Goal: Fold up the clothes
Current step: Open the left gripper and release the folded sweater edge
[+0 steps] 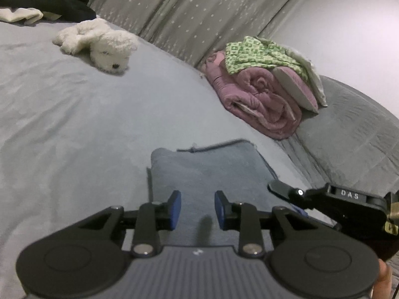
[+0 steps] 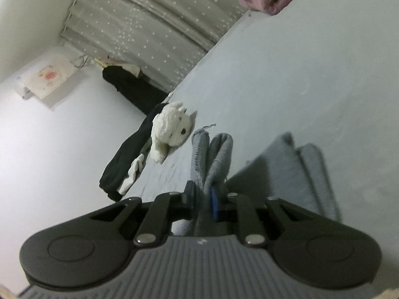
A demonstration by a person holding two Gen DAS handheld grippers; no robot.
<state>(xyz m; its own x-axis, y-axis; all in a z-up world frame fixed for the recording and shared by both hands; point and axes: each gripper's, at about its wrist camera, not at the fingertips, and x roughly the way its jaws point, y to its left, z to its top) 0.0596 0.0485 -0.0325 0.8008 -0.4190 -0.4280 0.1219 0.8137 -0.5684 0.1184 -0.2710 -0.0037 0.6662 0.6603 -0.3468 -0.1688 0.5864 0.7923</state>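
Observation:
A grey-blue garment (image 1: 207,167) lies folded flat on the light grey bed sheet (image 1: 74,124). My left gripper (image 1: 197,209) hovers just over its near part, open, with nothing between the blue pads (image 1: 175,209). My right gripper (image 1: 286,191) reaches in from the right at the garment's right edge. In the right wrist view, which is rolled sideways, my right gripper (image 2: 203,199) is shut on a doubled fold of the grey garment (image 2: 212,154). The fold stands up between its fingers, and the rest of the garment (image 2: 286,169) trails off to the right.
A white plush dog (image 1: 99,42) lies further back on the bed. A rolled pink blanket (image 1: 259,99) topped by a green patterned cloth (image 1: 256,52) sits by a grey pillow (image 1: 349,134). Black and white clothes (image 1: 37,2) lie at the far left, before a star-patterned grey curtain (image 1: 199,7).

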